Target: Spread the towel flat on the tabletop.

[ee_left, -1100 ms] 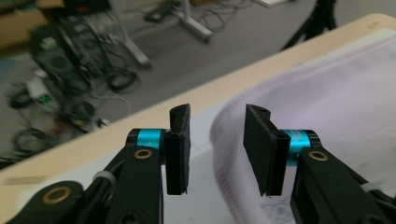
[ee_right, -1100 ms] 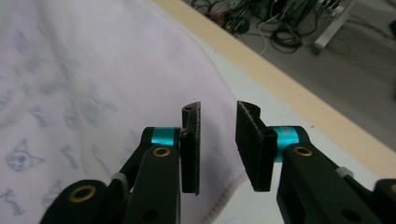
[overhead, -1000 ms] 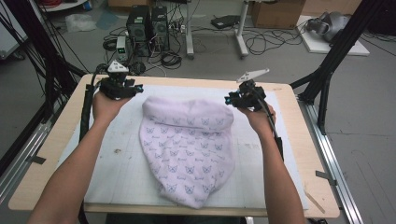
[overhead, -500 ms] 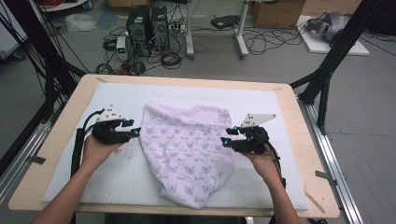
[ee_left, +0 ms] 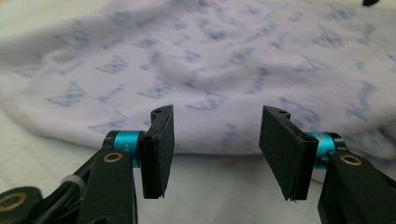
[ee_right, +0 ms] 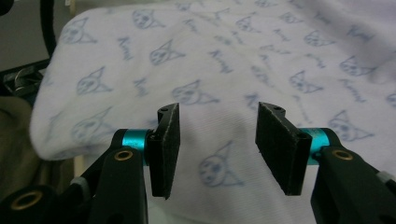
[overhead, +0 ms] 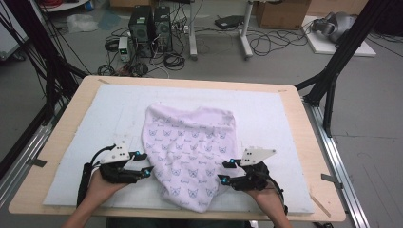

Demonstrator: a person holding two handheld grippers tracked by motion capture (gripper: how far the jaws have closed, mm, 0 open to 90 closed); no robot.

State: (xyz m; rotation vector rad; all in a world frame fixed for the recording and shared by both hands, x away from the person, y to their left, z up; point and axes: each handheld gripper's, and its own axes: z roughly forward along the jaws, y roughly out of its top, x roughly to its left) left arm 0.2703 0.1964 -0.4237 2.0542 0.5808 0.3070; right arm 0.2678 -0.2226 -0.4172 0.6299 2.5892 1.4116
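A pale lilac cloth (overhead: 190,152) printed with blue cat faces lies spread on the white mat (overhead: 95,118), narrowing toward the near edge. My left gripper (overhead: 144,162) sits low at the cloth's near left side. In the left gripper view its jaws (ee_left: 215,149) stand apart, having just been opening, and the cloth's edge (ee_left: 210,70) lies just beyond them. My right gripper (overhead: 226,171) is at the cloth's near right side. Its jaws (ee_right: 217,144) have also just been opening and hover over the printed cloth (ee_right: 224,60) without pinching it.
The mat lies on a wooden table (overhead: 313,142) with metal rails along both sides. Black frame posts (overhead: 332,71) stand at the far corners. Computer towers (overhead: 147,23) and cables lie on the floor beyond the far edge.
Both hands have come from the cloth's far corners down to its near sides, lower over the mat. The rolled far edge of the cloth now lies flatter. Both pairs of jaws stand wider.
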